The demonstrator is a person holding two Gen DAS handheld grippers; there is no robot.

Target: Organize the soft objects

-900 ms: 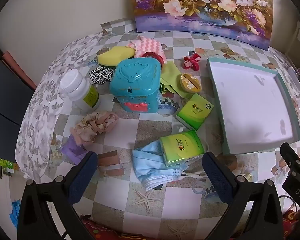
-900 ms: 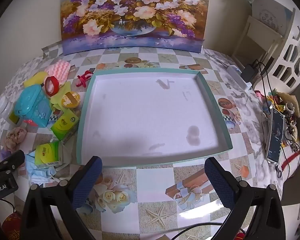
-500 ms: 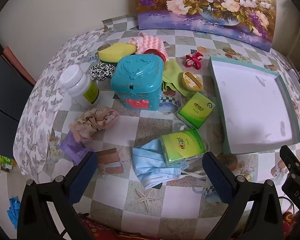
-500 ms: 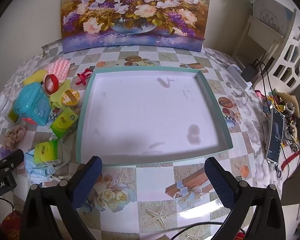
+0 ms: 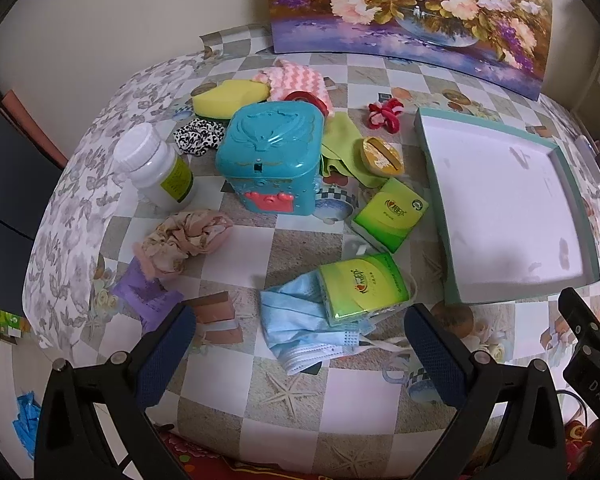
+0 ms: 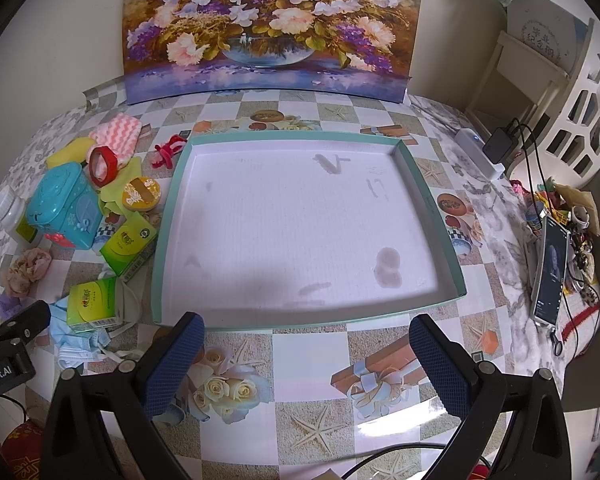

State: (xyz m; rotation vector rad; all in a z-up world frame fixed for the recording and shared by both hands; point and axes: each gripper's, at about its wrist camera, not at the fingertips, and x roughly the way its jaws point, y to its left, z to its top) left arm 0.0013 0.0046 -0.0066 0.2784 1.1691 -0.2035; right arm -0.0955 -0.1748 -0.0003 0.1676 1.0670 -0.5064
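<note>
Over the last second the left wrist view has drawn back a little: the pile of clutter sits slightly farther off and more of the table's near edge shows, while the right wrist view is almost unchanged. Nothing has been picked up, so the sorting has likely not begun; both grippers hover above the checkered tablecloth [image 5: 236, 248].

The left gripper [image 5: 298, 354] has its jaws wide apart and empty, and so does the right gripper [image 6: 306, 358].

The shallow teal-rimmed white tray [image 6: 436, 216] lies empty at twelve o'clock of the right gripper, probably the destination. The soft things lie at its nine o'clock: a light blue pleated face mask [image 5: 300, 332] just ahead of the left gripper, with a green tissue packet [image 5: 362, 288] resting on it, a second green tissue packet [image 5: 392, 212] at one o'clock, a crumpled beige scrunchie [image 5: 184, 240] at eleven, and beyond the turquoise plastic box [image 5: 272, 156] a yellow sponge [image 5: 228, 96] and a pink-and-white zigzag cloth [image 5: 296, 80].
</note>
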